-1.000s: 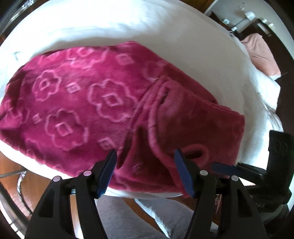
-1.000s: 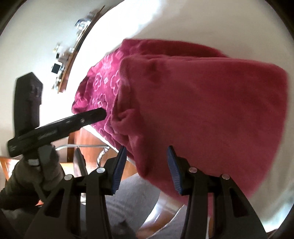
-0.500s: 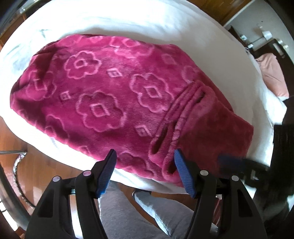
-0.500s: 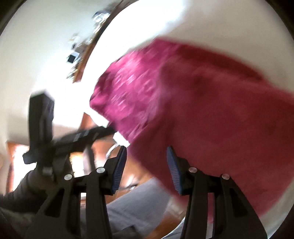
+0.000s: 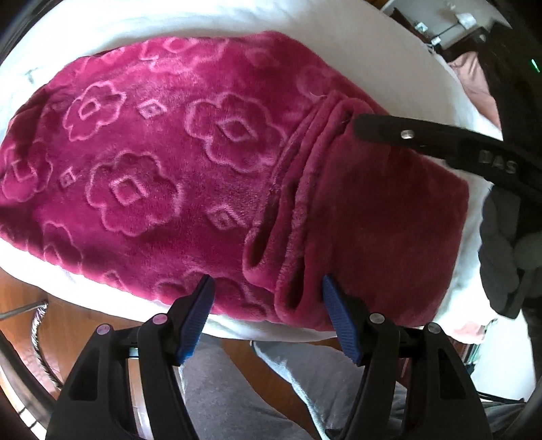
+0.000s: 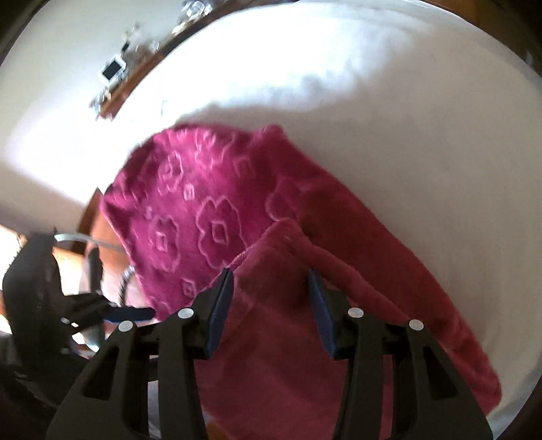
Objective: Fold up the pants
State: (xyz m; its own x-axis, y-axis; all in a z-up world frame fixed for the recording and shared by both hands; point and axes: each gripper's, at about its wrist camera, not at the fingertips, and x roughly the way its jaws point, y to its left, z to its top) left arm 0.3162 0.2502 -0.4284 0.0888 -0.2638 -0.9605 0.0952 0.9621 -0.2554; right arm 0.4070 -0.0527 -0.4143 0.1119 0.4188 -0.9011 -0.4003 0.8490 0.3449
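Two claws, both spread wide and gripping nothing: the left gripper (image 5: 267,294) sits at the near edge of the pants (image 5: 203,176), the right gripper (image 6: 271,287) over their plain folded part. One pair of pants — magenta fleece, embossed flowers, folded into a thick bundle — lies on the white bed (image 5: 203,20).

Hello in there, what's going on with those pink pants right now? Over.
Left gripper open, right gripper open, neither gripping. Pants folded on white bed. Nothing in the way.
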